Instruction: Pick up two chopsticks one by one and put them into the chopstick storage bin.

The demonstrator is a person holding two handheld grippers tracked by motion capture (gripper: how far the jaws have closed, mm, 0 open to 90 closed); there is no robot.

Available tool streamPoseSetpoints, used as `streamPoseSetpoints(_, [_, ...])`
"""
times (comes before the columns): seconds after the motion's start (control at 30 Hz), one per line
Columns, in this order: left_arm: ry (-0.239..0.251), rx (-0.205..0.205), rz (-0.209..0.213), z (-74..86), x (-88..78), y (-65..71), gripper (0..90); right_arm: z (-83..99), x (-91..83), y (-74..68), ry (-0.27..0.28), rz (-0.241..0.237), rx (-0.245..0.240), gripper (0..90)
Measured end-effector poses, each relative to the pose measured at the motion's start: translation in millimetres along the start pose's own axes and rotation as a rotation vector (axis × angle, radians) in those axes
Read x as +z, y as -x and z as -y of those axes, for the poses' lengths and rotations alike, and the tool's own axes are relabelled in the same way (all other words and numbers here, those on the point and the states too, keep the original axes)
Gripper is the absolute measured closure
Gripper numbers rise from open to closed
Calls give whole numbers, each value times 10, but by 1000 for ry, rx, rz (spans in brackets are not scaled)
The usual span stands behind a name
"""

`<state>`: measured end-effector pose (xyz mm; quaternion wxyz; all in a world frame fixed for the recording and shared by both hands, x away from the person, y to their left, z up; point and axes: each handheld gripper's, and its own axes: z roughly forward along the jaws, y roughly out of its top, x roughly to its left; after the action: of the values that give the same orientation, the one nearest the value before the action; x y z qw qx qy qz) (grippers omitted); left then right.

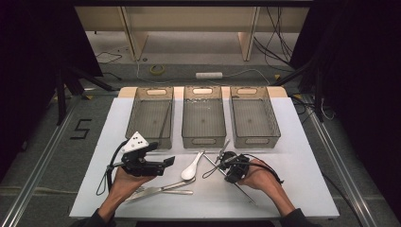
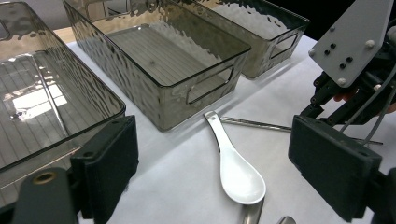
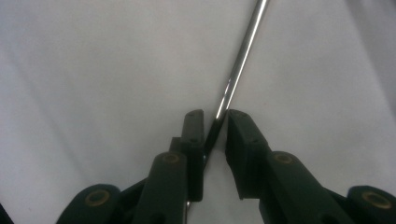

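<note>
Between the two black pads of the right gripper (image 3: pixel 215 122), in its own view, runs a thin metal chopstick (image 3: pixel 243 46); the jaws are nearly together around it, one pad against the rod and the other with at most a sliver of gap, so a firm grip cannot be told for certain. That close view gives only the rod slanting away over the white tabletop (image 3: pixel 93 70). From the high view comes the setting: the chopstick (image 1: pixel 246 194) lies on the table's near right part, running from the right gripper (image 1: pixel 226 166) back toward the person's right hand (image 1: pixel 259 177), with a second chopstick (image 1: pixel 222 150) crossing near the gripper.

Just left of it lies a white ceramic spoon (image 1: pixel 191 168), and nearer the person a metal knife and fork (image 1: pixel 161 189), seen whole only from above. The left gripper view shows the spoon (image 2: pixel 236 170) close up, bowl toward the camera, lying between that gripper's pads, which stand wide apart and hold nothing; a chopstick (image 2: pixel 254 123) lies beyond the spoon's handle. The left gripper (image 1: pixel 166 163) hovers over the table's near left, pointing right.

Along the far edge stand three smoky clear bins (image 1: pixel 204 137) side by side; the left gripper view shows their rippled walls and ribbed floors.
</note>
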<state>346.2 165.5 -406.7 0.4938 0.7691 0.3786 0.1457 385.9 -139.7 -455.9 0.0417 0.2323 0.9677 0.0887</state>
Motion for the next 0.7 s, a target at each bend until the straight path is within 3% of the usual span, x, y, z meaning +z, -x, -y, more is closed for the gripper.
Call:
streamPoseSetpoints(0.6, [-5,17,5,2,6,16,158,-80,11,28,-59,-20,34,863])
streamPoseSetpoints(0.7, [-3,20,2,5,10,21,158,-76,8,27,-57,-17,9,865])
